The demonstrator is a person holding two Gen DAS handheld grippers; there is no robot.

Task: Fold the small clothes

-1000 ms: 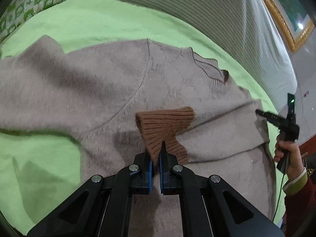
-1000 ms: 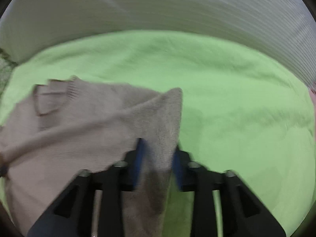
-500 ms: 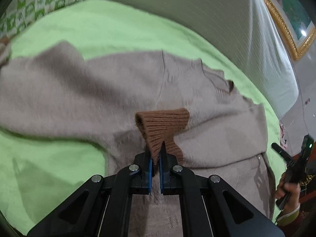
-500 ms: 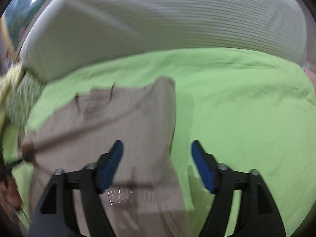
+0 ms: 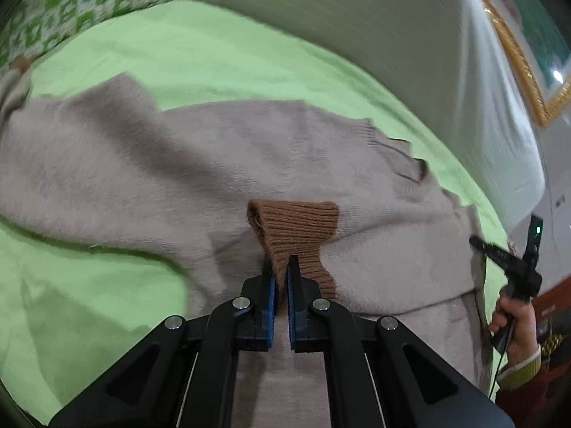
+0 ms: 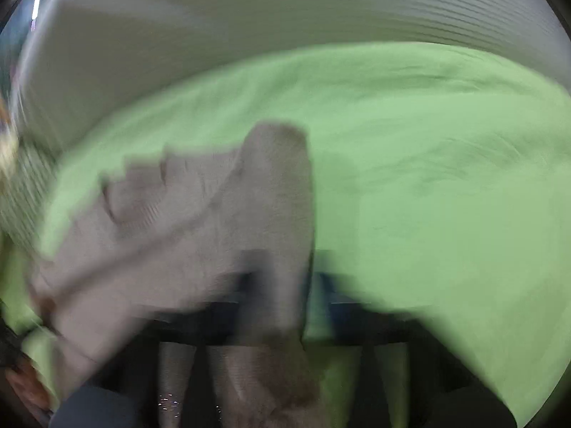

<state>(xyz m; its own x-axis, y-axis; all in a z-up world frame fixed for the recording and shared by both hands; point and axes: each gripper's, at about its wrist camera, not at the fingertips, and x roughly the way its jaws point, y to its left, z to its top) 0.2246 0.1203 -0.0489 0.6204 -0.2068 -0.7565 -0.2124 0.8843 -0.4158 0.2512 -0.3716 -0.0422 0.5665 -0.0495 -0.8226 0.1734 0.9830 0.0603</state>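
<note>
A beige knit sweater lies spread on a green sheet. My left gripper is shut on its brown ribbed cuff, holding the sleeve folded over the sweater's body. The right gripper shows at the sweater's right edge, held in a hand. In the right wrist view the frame is heavily blurred; the sweater's folded side runs between the jaws of the right gripper, which stand apart.
A grey ribbed pillow or cover lies behind the sheet. A green-and-white patterned cloth sits at the far left. A gold picture frame hangs at the right.
The left gripper kept its hold on the cuff and moved slightly. The right gripper opened, released the sweater's side, and is moving fast, blurring its view.
</note>
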